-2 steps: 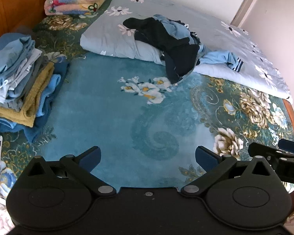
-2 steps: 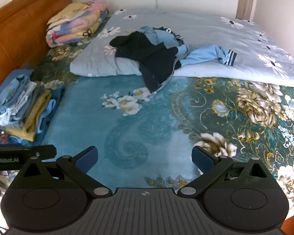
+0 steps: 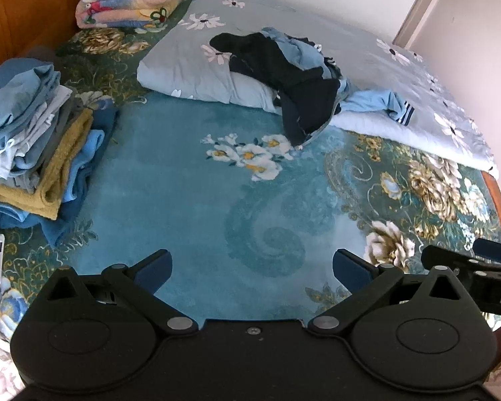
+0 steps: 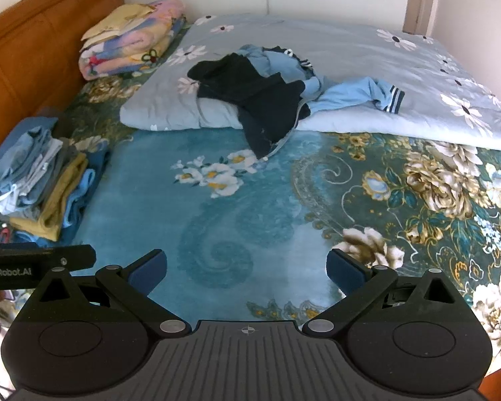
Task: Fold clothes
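A heap of unfolded clothes lies on the folded grey quilt at the far side of the bed: a dark navy garment (image 3: 294, 77) (image 4: 264, 100) draped over its edge and a light blue garment with striped cuffs (image 3: 380, 103) (image 4: 360, 93). A stack of folded clothes (image 3: 36, 140) (image 4: 40, 180) sits at the left. My left gripper (image 3: 252, 267) is open over the teal floral blanket, holding nothing. My right gripper (image 4: 247, 265) is open too, empty, beside the left one, whose body (image 4: 33, 264) shows at the left edge.
The grey daisy-print quilt (image 3: 190, 63) (image 4: 367, 53) spans the back of the bed. Folded colourful blankets (image 3: 130, 3) (image 4: 130, 43) lie near the orange headboard (image 4: 33, 40). The teal blanket (image 4: 237, 217) stretches between grippers and clothes. A white wall rises at the right.
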`<state>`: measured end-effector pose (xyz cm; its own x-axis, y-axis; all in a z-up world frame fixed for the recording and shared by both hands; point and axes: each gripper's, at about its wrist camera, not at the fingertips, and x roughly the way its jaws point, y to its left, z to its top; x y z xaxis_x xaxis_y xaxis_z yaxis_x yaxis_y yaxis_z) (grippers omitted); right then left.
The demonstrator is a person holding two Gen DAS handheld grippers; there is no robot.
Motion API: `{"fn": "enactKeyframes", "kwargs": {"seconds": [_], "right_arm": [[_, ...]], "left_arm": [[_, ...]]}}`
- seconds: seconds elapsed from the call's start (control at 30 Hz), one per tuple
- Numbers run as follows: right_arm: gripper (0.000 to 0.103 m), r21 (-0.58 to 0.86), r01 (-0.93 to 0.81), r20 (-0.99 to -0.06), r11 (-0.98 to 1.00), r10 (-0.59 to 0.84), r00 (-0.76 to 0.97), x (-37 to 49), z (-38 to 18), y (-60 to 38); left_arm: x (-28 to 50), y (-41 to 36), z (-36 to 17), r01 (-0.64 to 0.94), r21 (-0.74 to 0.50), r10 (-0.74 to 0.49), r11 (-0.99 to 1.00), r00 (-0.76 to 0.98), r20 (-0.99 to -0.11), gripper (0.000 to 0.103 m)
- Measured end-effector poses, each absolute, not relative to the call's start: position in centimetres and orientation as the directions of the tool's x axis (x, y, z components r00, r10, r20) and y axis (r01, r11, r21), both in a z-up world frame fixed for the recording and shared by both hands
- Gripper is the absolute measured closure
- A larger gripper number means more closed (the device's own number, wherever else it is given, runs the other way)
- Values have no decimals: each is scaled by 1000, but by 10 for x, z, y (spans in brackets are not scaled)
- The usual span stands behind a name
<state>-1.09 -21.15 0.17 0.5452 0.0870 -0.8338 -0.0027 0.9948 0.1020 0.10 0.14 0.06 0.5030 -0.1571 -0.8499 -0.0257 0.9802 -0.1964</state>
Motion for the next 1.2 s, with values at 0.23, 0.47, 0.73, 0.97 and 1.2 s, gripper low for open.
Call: {"fn": "enactKeyframes", "kwargs": {"seconds": [0.23,0.47,0.73,0.97,1.2], "right_arm": [[0,98,-3,-821,995,82,565,-4,7,-202],[0,132,18,-776,991,92,624,-3,21,-203],[0,108,3,-772,994,82,630,3,24,-191],[0,93,-19,-783,995,85,616,1,24,-186],[0,149,-36,-767,988,139,627,10,22,-200]], "left_arm": [[19,19,20,-42,-244,-185,969,535,-824,1],[19,31,29,-37,-254,-187,966,580,-793,1],[16,45,29,-86,-308,-204,948,577,-791,2],[11,49,28,-119,-353,-222,928,583,-781,2],[23,34,32,-108,-340,-221,934,572,-790,2]]}}
